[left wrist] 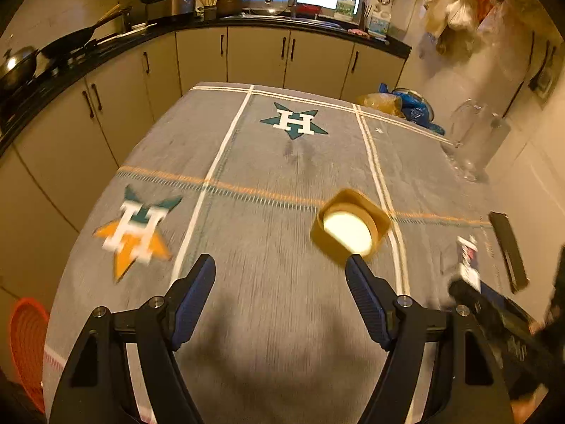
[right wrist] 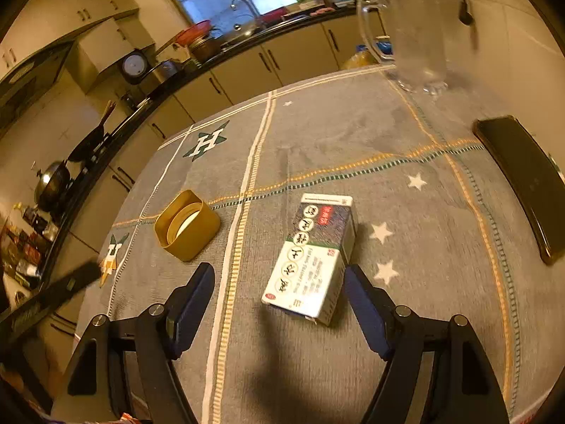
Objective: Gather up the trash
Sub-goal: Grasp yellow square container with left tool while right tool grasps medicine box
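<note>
Trash remains uncollected: carton [right wrist: 310, 258] lies between the wide-open, empty right claw [right wrist: 279, 284]; the left claw [left wrist: 280, 272], wide open and empty, has the yellow container [left wrist: 349, 228] at one o'clock on the counter [left wrist: 265, 162].

A small white and dark printed carton [right wrist: 312, 258] lies flat on the grey tablecloth [right wrist: 353, 134], its printed face up and long axis running away from the camera. To its left, well apart across the cloth's white stripe, a yellow square-sided cap [right wrist: 187, 225] rests on its side, showing a pale round interior.
</note>
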The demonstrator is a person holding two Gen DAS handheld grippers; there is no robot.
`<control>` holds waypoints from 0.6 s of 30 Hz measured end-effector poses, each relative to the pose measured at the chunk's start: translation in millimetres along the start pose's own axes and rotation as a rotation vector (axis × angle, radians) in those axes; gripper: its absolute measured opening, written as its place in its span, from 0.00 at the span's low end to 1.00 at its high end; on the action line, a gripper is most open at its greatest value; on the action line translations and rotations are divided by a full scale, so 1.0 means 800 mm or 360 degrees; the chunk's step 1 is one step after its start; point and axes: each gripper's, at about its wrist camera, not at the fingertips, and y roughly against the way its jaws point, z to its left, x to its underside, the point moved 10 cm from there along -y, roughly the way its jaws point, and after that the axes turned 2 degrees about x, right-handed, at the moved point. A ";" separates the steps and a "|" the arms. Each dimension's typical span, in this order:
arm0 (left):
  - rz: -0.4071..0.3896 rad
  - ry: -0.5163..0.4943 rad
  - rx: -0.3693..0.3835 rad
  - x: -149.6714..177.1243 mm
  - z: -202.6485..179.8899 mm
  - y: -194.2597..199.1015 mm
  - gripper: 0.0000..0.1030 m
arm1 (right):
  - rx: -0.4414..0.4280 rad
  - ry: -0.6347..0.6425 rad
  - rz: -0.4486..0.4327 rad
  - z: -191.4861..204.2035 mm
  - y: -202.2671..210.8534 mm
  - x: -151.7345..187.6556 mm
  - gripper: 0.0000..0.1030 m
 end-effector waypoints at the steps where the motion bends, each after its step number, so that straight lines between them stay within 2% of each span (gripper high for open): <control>1: 0.0003 -0.0009 -0.0009 -0.006 -0.002 -0.010 0.73 | 0.0006 0.0018 -0.0001 0.001 -0.002 0.000 0.77; 5: 0.0053 -0.0051 -0.0027 -0.028 -0.011 -0.055 0.73 | 0.0010 0.0058 0.0015 0.000 -0.011 0.002 0.71; 11: 0.0209 -0.0057 0.0093 -0.038 -0.028 -0.107 0.73 | 0.0037 0.0123 0.0012 0.002 -0.017 0.005 0.62; 12: 0.0233 -0.0082 0.0103 -0.035 -0.033 -0.113 0.70 | 0.0046 0.0133 0.0006 0.002 -0.018 0.004 0.61; 13: 0.0245 -0.0110 0.0101 -0.034 -0.037 -0.116 0.59 | 0.0049 0.0136 0.0004 0.001 -0.019 0.004 0.60; 14: 0.0249 -0.0143 0.0082 -0.032 -0.039 -0.118 0.54 | 0.0045 0.0134 0.0007 0.001 -0.020 0.003 0.58; 15: 0.0230 -0.0192 0.0035 -0.032 -0.041 -0.117 0.34 | 0.0041 0.0128 0.0010 -0.001 -0.022 0.002 0.57; 16: 0.0230 -0.0202 0.0059 -0.031 -0.046 -0.115 0.14 | 0.0038 0.0120 0.0015 -0.003 -0.023 0.003 0.53; 18: 0.0238 -0.0139 0.0083 -0.024 -0.047 -0.107 0.09 | 0.0012 0.0103 0.0022 -0.006 -0.024 0.002 0.51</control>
